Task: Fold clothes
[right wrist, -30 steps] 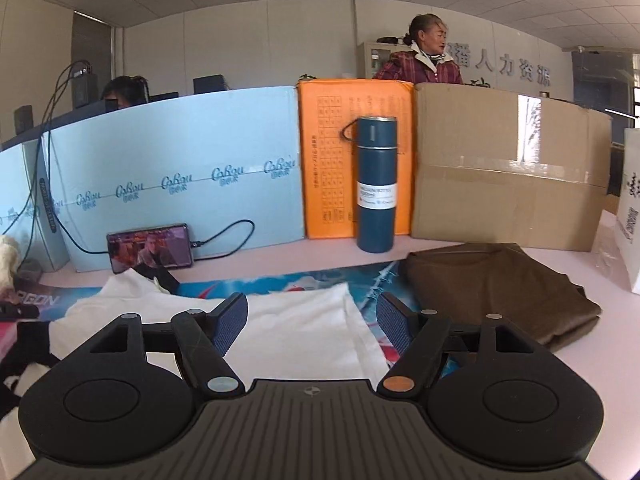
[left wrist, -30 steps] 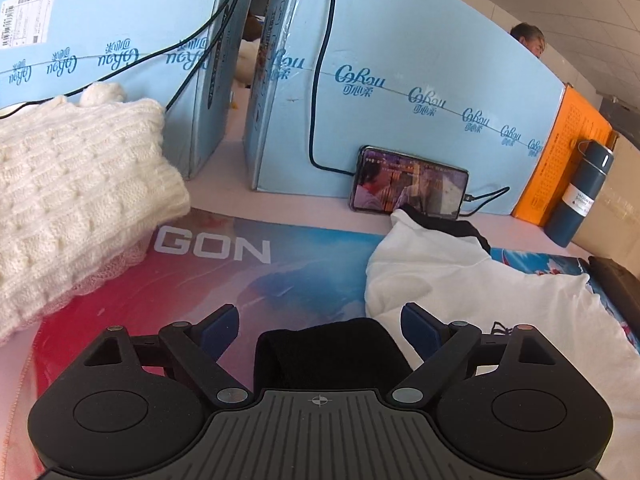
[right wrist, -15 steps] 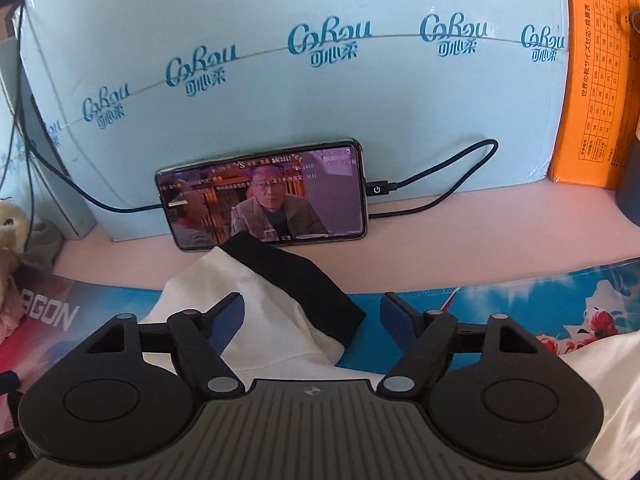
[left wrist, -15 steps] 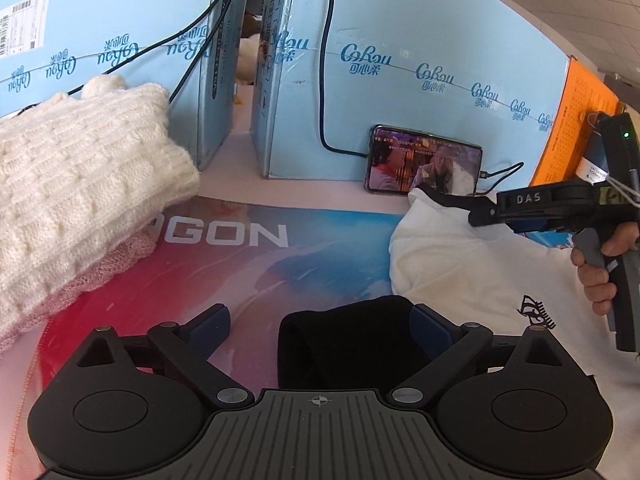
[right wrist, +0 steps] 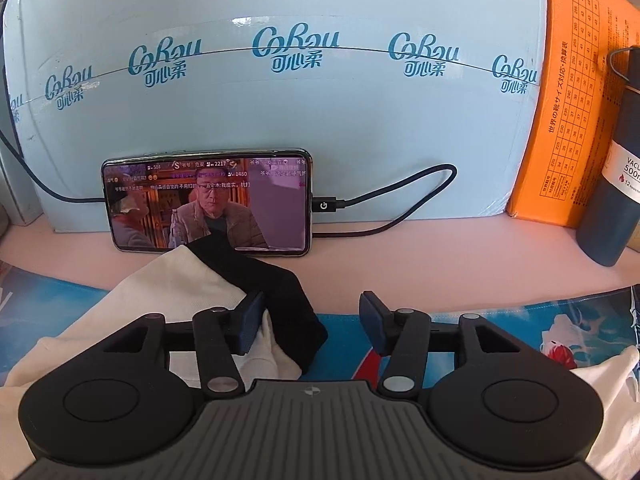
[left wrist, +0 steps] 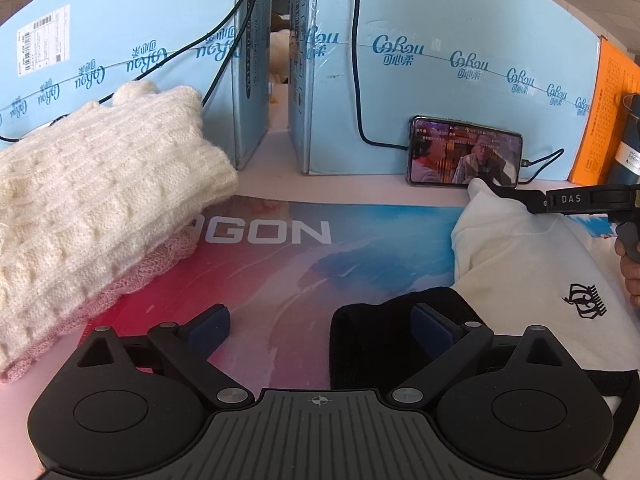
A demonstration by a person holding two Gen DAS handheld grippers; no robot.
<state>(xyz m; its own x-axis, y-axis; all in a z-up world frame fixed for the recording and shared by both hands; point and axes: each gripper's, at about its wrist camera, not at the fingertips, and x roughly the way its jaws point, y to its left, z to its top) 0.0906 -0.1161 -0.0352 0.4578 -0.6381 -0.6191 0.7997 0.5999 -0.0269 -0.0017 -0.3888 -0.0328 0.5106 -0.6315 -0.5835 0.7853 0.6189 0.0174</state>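
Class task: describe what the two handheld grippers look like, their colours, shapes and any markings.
Both the left gripper and right gripper are matte black, with a ribbed central plate bearing a small crosshair mark, two rounded disc housings, angled linkage arms with silver pins, and dark blue pads. Seen sideways, the right one reads "DAS".

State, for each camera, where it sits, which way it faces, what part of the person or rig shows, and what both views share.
Left wrist: sits on the left gripper, facing along the desk mat to the blue boxes; the person's right hand shows at the right edge.
Right wrist: sits on the right gripper, low, facing the phone; only its own fingers show.
Shared: the phone, the white shirt with its black cuff, and the orange box.
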